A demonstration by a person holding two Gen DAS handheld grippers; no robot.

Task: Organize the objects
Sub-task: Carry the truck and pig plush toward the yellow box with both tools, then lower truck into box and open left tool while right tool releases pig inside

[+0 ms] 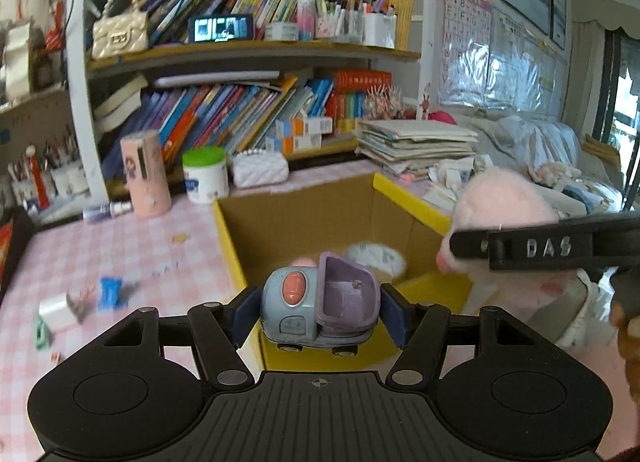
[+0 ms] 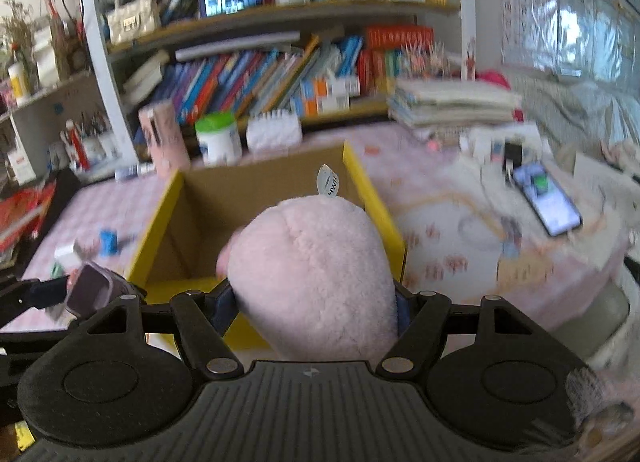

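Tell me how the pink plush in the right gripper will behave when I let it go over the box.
The pink plush toy looks soft and bulges around the right gripper, so it probably springs back on release. It seems light and should drop gently into the cardboard box, unlikely to roll or break.

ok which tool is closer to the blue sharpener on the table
Left. The left tool, shut on the toy truck, is beside the sharpener; the right tool, shut on the plush, is across the box.
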